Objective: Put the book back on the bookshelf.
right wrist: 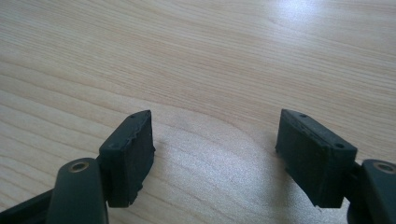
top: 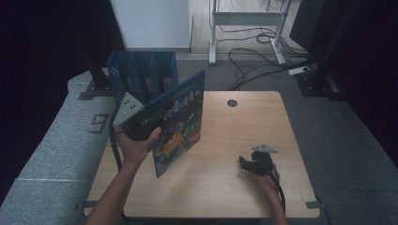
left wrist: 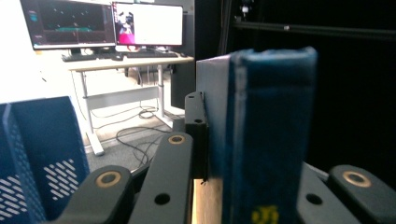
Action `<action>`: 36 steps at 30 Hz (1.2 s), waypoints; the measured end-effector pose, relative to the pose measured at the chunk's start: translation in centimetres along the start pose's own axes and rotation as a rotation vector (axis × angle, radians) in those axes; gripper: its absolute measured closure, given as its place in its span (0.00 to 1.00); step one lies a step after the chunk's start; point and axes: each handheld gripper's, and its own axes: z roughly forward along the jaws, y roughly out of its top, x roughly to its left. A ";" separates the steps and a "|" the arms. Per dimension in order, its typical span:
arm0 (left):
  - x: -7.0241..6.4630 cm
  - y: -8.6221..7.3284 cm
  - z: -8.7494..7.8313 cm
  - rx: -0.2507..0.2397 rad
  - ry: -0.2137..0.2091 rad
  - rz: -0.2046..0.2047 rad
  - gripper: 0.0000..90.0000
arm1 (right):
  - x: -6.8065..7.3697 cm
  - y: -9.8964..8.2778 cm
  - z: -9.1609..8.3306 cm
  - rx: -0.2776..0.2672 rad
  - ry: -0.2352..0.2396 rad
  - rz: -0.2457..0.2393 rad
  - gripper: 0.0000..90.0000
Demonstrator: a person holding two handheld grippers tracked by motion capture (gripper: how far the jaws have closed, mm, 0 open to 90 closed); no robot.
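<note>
The left gripper (top: 141, 123) is clamped on a blue picture book (top: 180, 124), which it holds clear of the wooden table (top: 220, 187) over the table's left half. The book stands on edge with its illustrated cover facing the person's side and its long axis running diagonally, the lower corner near the person and the upper corner raised toward the far left. In the left gripper view the jaws close on the book's spine edge (left wrist: 266, 135), one black pad pressed flat against its side. A blue perforated file rack (top: 141, 75) with several upright dividers stands at the table's far left corner, directly behind the book; whether the two touch cannot be determined. The right gripper (top: 248, 164) rests low on the table's right half, near the front edge, well apart from the book. Its jaws stand wide apart with bare wood grain (right wrist: 215, 70) between them. A cable (top: 279, 187) trails from it back along the person's right forearm. The tabletop is light wood with a round dark grommet (top: 232, 103) near its far edge. The floor around the table is grey carpet (top: 51, 140). Beyond it, loose black cables (top: 253, 56) lie under a white-framed desk (top: 246, 18), and the left gripper view shows monitors (left wrist: 102, 23) lit on a desk.
</note>
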 end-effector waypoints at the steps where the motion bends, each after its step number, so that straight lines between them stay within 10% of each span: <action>1: 0.2 0.3 -0.2 -0.008 0.004 -0.006 0.92 | 0.0 0.0 0.0 0.000 0.000 0.001 0.30; 36: 5.6 4.3 -4.2 -0.091 0.193 0.008 0.92 | -0.3 -0.1 -0.1 -0.006 0.010 0.021 0.30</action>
